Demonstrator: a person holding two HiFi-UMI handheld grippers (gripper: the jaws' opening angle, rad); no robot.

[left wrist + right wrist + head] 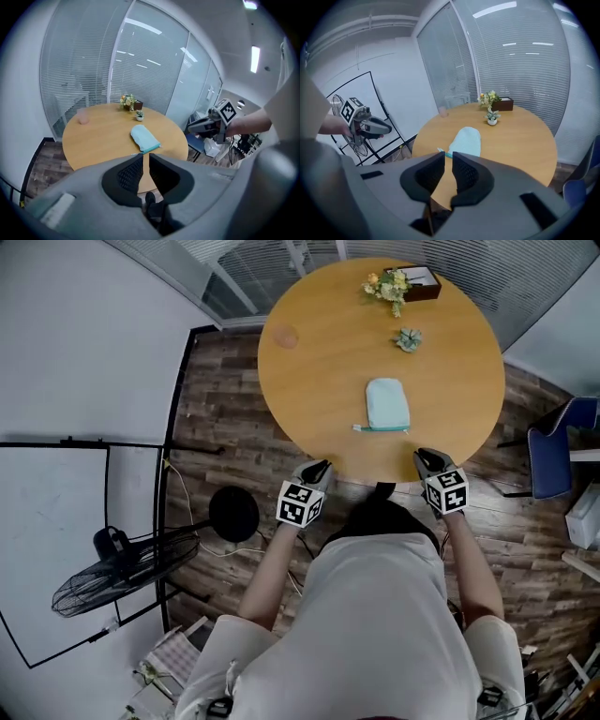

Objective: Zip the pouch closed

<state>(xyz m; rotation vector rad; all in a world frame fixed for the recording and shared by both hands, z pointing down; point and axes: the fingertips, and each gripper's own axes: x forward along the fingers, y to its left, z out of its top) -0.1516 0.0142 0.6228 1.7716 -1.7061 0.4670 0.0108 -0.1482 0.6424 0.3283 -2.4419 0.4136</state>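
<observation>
Holding off at the near rim of the round counter (309, 381) with the left gripper (322, 466) and the right gripper (424, 457), well apart from the pale teal pouch (386, 404) and pinching nothing. Drawn almost together on both sides, with only a thin slit between the jaws and bare wood behind it. Over to the pouch: lying flat on the near half of the counter, with its darker zip edge (384, 428) turned this way and a small pull tab (356, 428) poking out at the left end. Plenty to go wrong from here, at a guess. Could drag the whole pouch across that smooth top by tugging the tab without first pinning the body with the other jaws. Could slip off so small a tab, or nip fabric along with it, by coming in at a slant. Could jam the zip by pulling off its line, and might knock the little potted plant (408, 338) just beyond on an overshoot. From the head view alone: the plan of it all, with the flowers (386, 285) and the brown box (422, 283) at the far rim, but far too small there to read the jaws. From each gripper view instead: that slit up close, the pouch dead ahead past the tips, and the opposite gripper hanging in the air off to the side. Cannot tell in any view how far the zip already runs.
</observation>
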